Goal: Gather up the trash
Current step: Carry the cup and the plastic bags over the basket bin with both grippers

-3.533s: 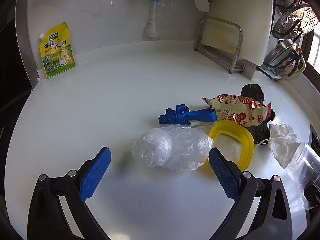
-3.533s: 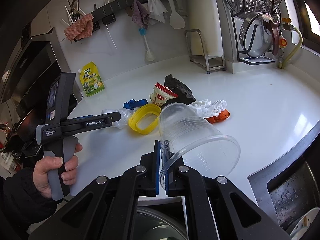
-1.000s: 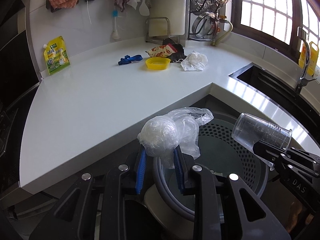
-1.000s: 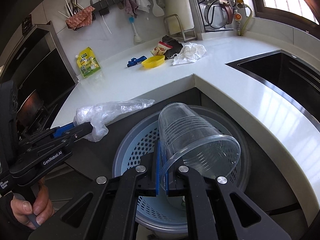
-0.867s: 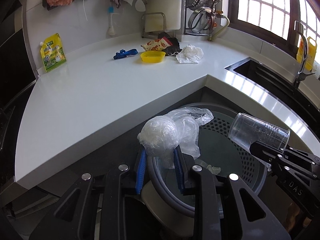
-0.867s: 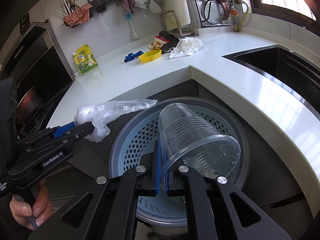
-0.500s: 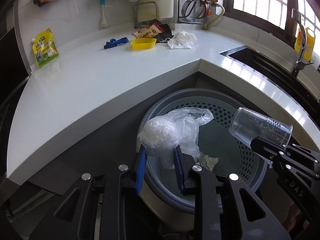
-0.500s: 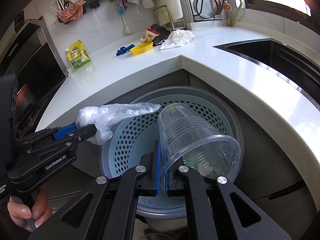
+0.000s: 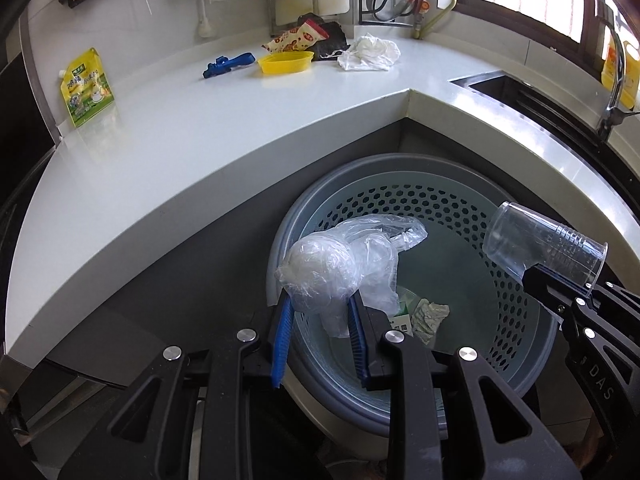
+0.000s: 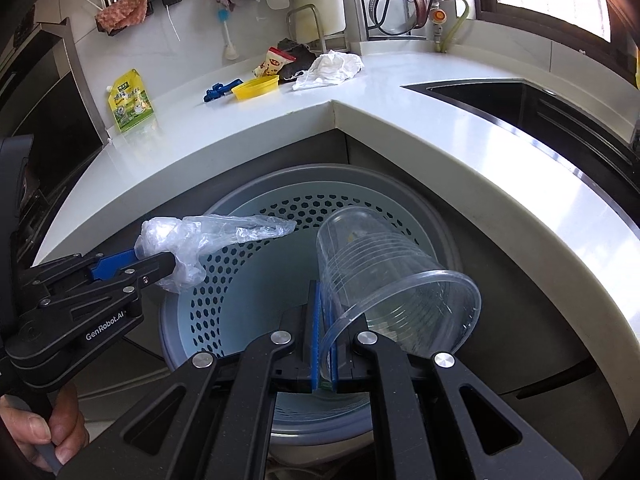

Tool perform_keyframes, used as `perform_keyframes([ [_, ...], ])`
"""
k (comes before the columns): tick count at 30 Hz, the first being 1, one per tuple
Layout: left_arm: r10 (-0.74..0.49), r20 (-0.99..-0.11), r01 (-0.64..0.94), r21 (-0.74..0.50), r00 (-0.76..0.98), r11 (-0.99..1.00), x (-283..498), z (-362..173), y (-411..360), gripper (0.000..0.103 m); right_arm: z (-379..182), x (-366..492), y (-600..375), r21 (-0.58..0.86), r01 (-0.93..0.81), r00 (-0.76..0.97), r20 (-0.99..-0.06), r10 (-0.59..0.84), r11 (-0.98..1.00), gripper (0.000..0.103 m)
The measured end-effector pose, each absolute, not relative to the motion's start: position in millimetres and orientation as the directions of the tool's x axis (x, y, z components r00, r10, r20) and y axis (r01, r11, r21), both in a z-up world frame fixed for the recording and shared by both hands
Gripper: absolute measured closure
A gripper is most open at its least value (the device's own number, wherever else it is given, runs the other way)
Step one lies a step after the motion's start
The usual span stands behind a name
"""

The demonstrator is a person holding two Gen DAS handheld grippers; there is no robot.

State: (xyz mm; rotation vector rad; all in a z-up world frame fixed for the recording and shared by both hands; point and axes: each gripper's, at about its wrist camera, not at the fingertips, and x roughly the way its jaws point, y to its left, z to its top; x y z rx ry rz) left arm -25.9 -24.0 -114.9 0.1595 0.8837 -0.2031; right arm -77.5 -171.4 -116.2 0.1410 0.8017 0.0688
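My left gripper is shut on a crumpled clear plastic bag and holds it over the left rim of the round perforated grey-blue trash basket. It also shows in the right wrist view with the bag. My right gripper is shut on the rim of a clear plastic cup, held tilted over the basket. The cup also shows in the left wrist view. Crumpled paper scraps lie in the basket's bottom.
On the white counter at the back lie a blue strap, a yellow lid, a red-patterned snack wrapper, a black bag and a white crumpled bag. A yellow pouch leans at the left wall. A sink is at the right.
Both grippers have moved down and forward over the basket, which now looks larger and nearer. The bag and the cup stay gripped.
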Motion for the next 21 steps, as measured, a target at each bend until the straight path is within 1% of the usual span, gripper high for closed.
perform_keyframes([
  [4, -0.094, -0.793, 0.236, 0.063, 0.602, 0.970, -21.9, -123.1, -25.4, 0.076, -120.7, -74.8, -170.4, 0.130, -0.003, 0.687, -0.721, 0.097, 0.992, 0.099],
  [18, -0.087, -0.812, 0.230, 0.060, 0.578, 0.971, -16.4, -131.5, -27.1, 0.073, -126.9, -69.9, -171.8, 0.131, -0.001, 0.677, -0.730, 0.097, 0.991, 0.099],
  [21, -0.089, -0.814, 0.231, 0.057, 0.574, 0.971, -16.0, -132.3, -26.9, 0.071, -127.4, -69.0, -172.5, 0.132, 0.001, 0.675, -0.731, 0.097, 0.991, 0.099],
])
